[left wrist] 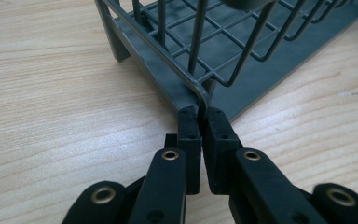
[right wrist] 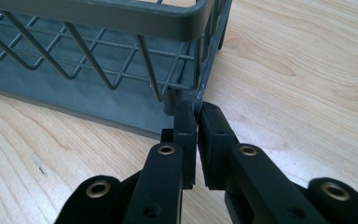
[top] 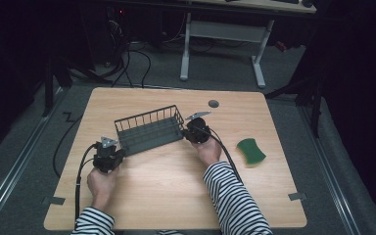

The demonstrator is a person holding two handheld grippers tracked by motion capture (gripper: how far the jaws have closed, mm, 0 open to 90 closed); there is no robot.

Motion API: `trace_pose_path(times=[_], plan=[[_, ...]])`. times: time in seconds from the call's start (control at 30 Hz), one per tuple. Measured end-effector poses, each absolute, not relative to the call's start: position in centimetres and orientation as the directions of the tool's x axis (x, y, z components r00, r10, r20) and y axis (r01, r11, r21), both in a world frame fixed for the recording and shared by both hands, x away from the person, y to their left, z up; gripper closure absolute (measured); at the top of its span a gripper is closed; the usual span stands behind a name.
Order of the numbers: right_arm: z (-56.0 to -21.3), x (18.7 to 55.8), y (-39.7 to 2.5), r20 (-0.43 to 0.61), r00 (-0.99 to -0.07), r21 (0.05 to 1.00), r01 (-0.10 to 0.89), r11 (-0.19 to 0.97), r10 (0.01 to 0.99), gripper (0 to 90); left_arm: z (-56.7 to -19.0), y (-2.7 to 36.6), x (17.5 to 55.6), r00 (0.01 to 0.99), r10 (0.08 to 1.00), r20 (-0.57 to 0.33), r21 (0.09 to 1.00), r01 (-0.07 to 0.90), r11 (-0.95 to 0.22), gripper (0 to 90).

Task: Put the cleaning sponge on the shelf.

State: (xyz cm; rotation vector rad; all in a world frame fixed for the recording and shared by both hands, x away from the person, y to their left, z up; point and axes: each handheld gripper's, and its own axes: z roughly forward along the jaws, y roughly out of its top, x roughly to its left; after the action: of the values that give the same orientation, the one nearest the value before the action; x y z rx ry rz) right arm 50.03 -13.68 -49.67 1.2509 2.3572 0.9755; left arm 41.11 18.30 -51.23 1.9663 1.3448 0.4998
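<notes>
A grey wire rack [top: 149,129] with a solid base stands at the middle of the wooden table [top: 176,191]. My left gripper [top: 120,153] is at its near left corner. In the left gripper view the jaws are closed on the rounded corner of the rack's lower rim [left wrist: 158,50], and the left gripper [left wrist: 200,114] pinches that bar. My right gripper [top: 187,132] is at the rack's right end. There the right gripper [right wrist: 198,109] is shut on a thin upright wire at the corner, below the rack's top rim [right wrist: 121,16].
A green sponge [top: 251,151] lies on the table to the right of the right hand. A round grommet hole [top: 213,103] sits near the far edge. Behind the table stands a white desk frame [top: 258,58], with cables on the floor.
</notes>
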Motion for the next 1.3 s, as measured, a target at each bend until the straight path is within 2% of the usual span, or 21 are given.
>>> trace_pose_path(times=[0.53,0.97,1.3], plan=[[-49.4,48.6,-15.4,0.039,-0.588,0.674,0.613,0.413,0.808,86.6,-51.0,17.0,40.2,0.459,0.887,-0.059,0.713,0.641,-0.284,86.5],[-49.5,47.1,-17.7,0.063,-0.567,0.675,0.631,0.383,0.822,86.6,-51.1,15.3,39.0,0.507,0.86,-0.067,0.716,0.624,-0.312,86.4],[-49.3,44.6,-19.5,0.015,-0.579,0.684,0.601,0.414,0.815,86.6,-51.0,13.9,37.5,0.548,0.834,-0.063,0.722,0.602,-0.341,86.4]])
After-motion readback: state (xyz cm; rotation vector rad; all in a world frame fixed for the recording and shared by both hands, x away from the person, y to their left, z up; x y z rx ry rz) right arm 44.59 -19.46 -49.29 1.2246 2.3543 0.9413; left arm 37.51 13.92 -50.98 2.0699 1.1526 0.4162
